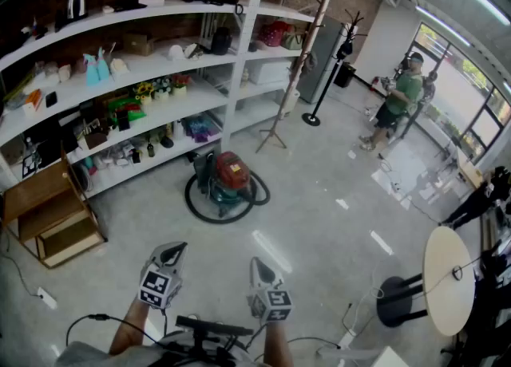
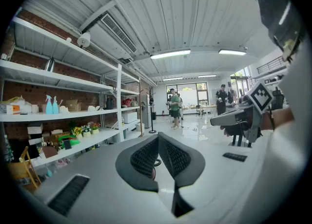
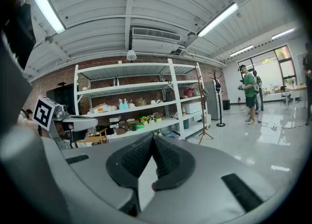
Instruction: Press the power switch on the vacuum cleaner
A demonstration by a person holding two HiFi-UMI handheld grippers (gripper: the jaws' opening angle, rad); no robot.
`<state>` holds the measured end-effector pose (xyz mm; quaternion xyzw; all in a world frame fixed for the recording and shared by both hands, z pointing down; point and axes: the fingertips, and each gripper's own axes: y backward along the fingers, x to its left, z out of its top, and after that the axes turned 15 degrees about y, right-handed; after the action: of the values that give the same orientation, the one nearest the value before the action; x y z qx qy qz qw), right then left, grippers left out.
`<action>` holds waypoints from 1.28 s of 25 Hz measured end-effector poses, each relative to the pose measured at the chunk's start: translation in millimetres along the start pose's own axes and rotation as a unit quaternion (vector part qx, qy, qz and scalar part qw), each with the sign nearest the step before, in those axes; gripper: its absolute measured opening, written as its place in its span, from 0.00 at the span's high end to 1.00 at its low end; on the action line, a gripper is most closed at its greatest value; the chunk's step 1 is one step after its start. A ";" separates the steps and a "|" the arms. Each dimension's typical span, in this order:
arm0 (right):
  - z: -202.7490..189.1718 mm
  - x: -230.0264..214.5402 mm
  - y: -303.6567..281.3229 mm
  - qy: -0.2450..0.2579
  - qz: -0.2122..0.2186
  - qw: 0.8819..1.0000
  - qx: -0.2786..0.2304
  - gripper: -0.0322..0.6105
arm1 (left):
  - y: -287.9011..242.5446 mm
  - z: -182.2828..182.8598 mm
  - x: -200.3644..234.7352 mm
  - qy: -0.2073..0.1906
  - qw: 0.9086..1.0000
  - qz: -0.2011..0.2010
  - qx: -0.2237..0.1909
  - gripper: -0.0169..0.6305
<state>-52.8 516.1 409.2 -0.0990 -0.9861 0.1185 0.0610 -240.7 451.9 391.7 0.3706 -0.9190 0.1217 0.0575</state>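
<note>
The vacuum cleaner (image 1: 227, 178) stands on the floor (image 1: 319, 214), just in front of the shelving unit (image 1: 160, 78). Wooden steps (image 1: 52, 214) sit to its left, a coat stand (image 1: 281, 110) behind-right, a person (image 1: 399, 102) far right, and a round table (image 1: 447, 278) nearer and well right.

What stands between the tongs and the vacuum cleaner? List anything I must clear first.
Nothing visible blocks the way. Only bare floor lies between the left tongs, the right tongs and the vacuum cleaner. Its black hose lies looped on the floor around it, near side included.
</note>
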 end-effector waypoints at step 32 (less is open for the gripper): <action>-0.9 30.2 -29.6 -0.008 -0.030 1.000 0.004 0.93 | 5.3 3.1 47.7 -0.006 1.000 -0.025 0.006 0.96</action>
<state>-87.4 494.4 420.3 -0.0680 -0.9886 0.1215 0.0568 -278.7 423.0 397.1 0.3942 -0.9092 0.1232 0.0531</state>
